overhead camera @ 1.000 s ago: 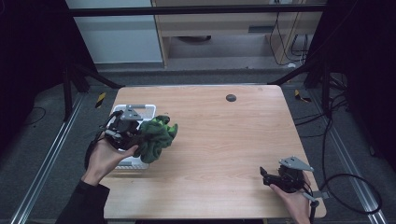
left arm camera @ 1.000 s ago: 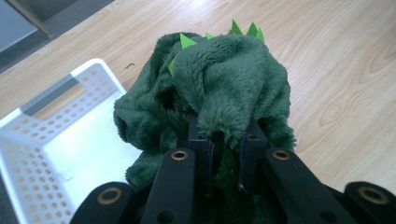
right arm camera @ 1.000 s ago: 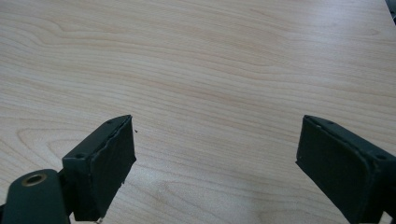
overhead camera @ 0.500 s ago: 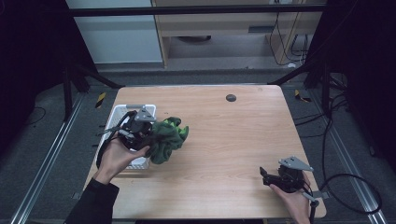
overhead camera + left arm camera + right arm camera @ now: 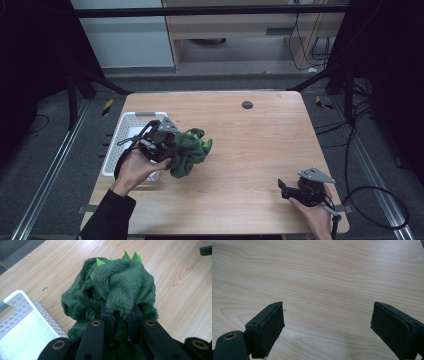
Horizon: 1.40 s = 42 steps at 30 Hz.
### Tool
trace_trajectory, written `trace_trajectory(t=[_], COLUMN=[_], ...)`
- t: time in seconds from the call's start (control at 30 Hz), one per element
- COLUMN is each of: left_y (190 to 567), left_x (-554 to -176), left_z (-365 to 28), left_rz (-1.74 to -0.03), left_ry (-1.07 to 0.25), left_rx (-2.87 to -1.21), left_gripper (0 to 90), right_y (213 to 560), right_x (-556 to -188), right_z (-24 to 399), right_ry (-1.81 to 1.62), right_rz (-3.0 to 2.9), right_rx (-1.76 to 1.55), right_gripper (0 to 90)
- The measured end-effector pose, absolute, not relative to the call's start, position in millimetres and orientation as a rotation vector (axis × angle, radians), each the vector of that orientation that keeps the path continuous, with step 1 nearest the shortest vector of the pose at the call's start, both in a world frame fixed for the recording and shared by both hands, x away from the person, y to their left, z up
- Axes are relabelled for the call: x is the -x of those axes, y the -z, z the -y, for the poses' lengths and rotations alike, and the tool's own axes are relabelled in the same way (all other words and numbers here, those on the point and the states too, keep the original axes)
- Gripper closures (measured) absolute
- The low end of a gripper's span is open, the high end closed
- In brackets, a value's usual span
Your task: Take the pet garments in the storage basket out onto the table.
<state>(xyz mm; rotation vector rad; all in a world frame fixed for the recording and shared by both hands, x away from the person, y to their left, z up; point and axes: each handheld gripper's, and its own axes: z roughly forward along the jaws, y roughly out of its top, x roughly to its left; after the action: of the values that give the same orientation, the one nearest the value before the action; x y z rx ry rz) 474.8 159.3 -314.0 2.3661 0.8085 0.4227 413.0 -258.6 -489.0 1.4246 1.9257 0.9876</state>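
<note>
At the left of the high view a white perforated basket [image 5: 120, 137] sits near the left edge of the table [image 5: 260, 150]. Just right of it, the left hand-held gripper [image 5: 167, 142] has its jaws closed tight on a fold of a dark green plush toy with bright green spikes [image 5: 189, 151], which hangs in a bunch beside the basket rim. In the left gripper view the jaws pinch only a narrow tuft of pile [image 5: 117, 306]; my guess is the soft fabric could slip free, or the dangling bulk could snag the basket wall. The toy's shape and underside are hidden in its own folds. At the lower right, the right hand-held gripper [image 5: 289, 190] stands wide open and empty over bare wood, well apart from the toy
</note>
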Motion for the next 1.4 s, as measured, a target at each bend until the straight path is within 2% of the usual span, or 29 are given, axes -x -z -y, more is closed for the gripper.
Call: trace_trajectory(t=[1.4], left_y=[360.5], left_x=[-484.6], left_z=[-89.2], left_rz=[-0.621], left_ry=[-0.287], left_rx=[-2.531], left_gripper=[79.0], right_y=[487.8], right_x=[-412.2], right_z=[260.0], right_ry=[-1.0], right_rz=[-1.901], right_rx=[-1.401], right_gripper=[11.1])
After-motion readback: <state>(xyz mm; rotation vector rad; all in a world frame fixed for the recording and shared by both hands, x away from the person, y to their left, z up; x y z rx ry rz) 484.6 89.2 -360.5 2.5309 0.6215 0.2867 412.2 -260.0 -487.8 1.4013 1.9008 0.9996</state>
